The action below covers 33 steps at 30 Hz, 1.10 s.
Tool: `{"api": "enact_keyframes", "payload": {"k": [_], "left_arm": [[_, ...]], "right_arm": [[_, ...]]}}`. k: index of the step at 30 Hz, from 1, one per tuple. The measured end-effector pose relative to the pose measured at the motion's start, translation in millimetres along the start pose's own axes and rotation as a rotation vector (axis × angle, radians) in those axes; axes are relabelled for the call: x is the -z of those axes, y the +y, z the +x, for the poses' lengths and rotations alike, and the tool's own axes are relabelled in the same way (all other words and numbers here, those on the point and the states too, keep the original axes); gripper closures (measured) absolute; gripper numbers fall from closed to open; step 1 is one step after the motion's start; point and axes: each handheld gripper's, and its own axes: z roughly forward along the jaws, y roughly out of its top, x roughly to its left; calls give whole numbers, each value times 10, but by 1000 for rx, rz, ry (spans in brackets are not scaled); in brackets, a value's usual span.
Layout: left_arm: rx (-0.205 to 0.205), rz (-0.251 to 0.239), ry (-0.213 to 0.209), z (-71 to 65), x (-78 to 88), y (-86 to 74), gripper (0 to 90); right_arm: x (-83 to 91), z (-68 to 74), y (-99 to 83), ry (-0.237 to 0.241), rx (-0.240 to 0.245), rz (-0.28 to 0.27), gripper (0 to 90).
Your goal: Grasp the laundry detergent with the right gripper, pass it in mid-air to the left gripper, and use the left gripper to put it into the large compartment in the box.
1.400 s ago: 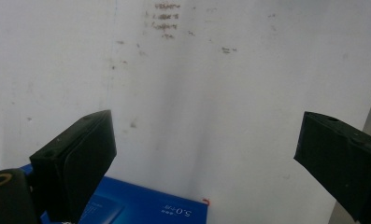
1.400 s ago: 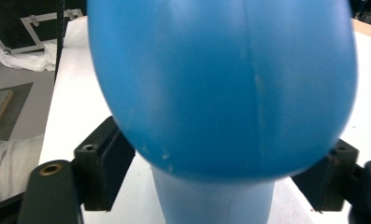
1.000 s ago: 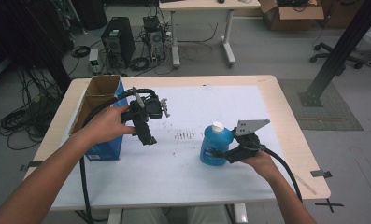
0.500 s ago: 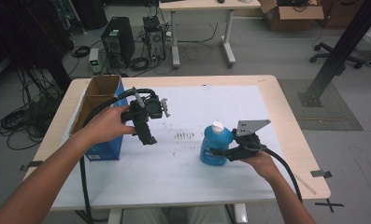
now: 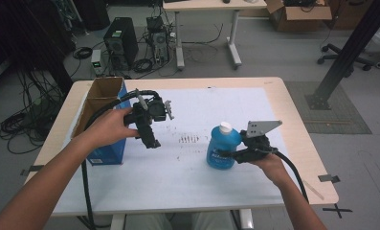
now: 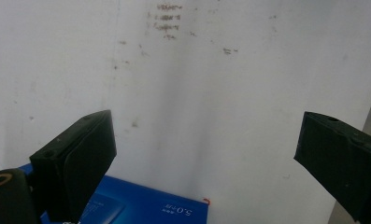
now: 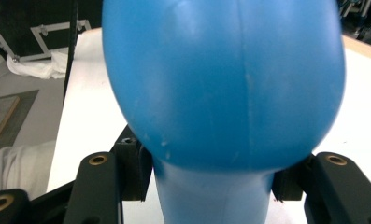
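Note:
A blue plastic bottle (image 5: 222, 146) with a white cap (image 5: 225, 127) stands on the white sheet right of centre. My right gripper (image 5: 231, 154) reaches it from the right, and its jaws have just closed on the bottle's narrow lower part. In the right gripper view the bottle (image 7: 220, 79) bulges above the pads (image 7: 137, 169), which press on it from both sides. My left gripper (image 5: 151, 140) hangs above the sheet beside the box, pointing down. In the left gripper view its jaws stand wide apart, and my left gripper (image 6: 206, 154) holds nothing.
An open cardboard box with blue sides (image 5: 104, 98) stands at the table's left edge, and its blue side (image 6: 146, 207) lies just below the left jaws. Faint dark marks (image 5: 188, 139) dot the sheet's middle. Cables trail from both grippers toward the front edge.
The right gripper has settled slightly closer against the bottle. The left hand and the box have not moved.

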Motion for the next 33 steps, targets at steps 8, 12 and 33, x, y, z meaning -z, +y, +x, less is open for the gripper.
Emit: {"api": "enact_keyframes", "payload": {"k": [8, 12, 33], "left_arm": [[-8, 5, 14, -24, 89, 50, 55], [-12, 6, 23, -36, 159, 77, 55], [-36, -7, 25, -116, 537, 138, 55]], "right_arm": [[190, 22, 245, -7, 28, -15, 431], [264, 52, 421, -9, 49, 7, 430], [82, 249, 1031, 97, 119, 37, 431]]}}
